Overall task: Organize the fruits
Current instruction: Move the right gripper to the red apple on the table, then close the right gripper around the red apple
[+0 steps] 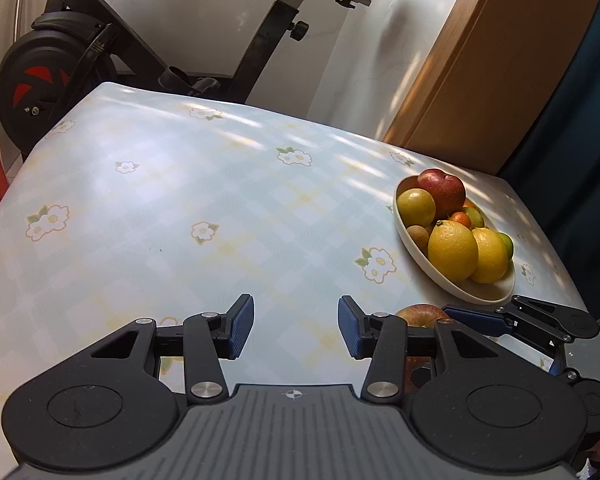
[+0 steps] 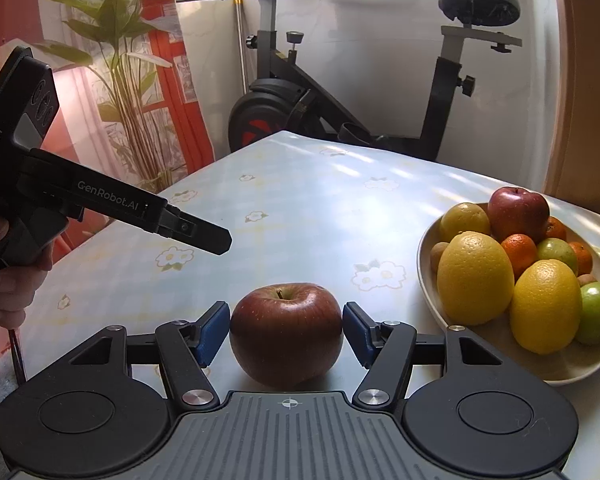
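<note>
Right gripper angled down, straddling apple on table.

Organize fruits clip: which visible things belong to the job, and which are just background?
Job: apple on the table between the right tongs; bowl of fruit, including lemons and a second apple; left tongs.
Background: exercise bike; potted plant.

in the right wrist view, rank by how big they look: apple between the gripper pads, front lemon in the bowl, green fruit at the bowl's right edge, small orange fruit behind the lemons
1. apple on the table, though it lies nearest the camera
2. front lemon
3. green fruit
4. small orange fruit, partly hidden behind the lemons
</note>
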### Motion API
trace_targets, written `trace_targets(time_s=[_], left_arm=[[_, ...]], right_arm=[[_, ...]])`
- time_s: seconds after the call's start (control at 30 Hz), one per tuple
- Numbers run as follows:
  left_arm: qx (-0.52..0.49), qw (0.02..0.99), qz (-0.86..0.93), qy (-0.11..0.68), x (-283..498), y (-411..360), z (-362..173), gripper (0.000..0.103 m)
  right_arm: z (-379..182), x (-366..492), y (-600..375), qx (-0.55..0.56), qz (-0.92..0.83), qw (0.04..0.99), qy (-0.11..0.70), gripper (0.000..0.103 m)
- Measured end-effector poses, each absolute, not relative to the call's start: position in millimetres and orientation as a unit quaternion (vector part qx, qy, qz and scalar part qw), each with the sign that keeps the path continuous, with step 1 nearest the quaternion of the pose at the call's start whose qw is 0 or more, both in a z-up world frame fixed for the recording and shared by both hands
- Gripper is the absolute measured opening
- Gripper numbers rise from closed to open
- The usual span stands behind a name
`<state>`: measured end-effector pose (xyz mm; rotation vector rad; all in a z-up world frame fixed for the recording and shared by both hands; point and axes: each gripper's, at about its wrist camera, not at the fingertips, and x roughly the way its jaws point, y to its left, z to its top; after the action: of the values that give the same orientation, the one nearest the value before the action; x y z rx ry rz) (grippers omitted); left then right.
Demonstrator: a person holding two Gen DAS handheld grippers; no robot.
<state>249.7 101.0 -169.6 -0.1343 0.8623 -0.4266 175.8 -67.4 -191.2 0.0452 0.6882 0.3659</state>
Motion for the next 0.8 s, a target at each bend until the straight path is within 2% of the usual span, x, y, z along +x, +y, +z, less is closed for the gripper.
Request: trace_targets(time_s=[0.8], left_arm=[[-0.102,0.837,-0.299,0.446,248,56,-175,0.047]], right_arm=[[-197,149,-81,0.038,0.179,0.929,0.321,0.057]])
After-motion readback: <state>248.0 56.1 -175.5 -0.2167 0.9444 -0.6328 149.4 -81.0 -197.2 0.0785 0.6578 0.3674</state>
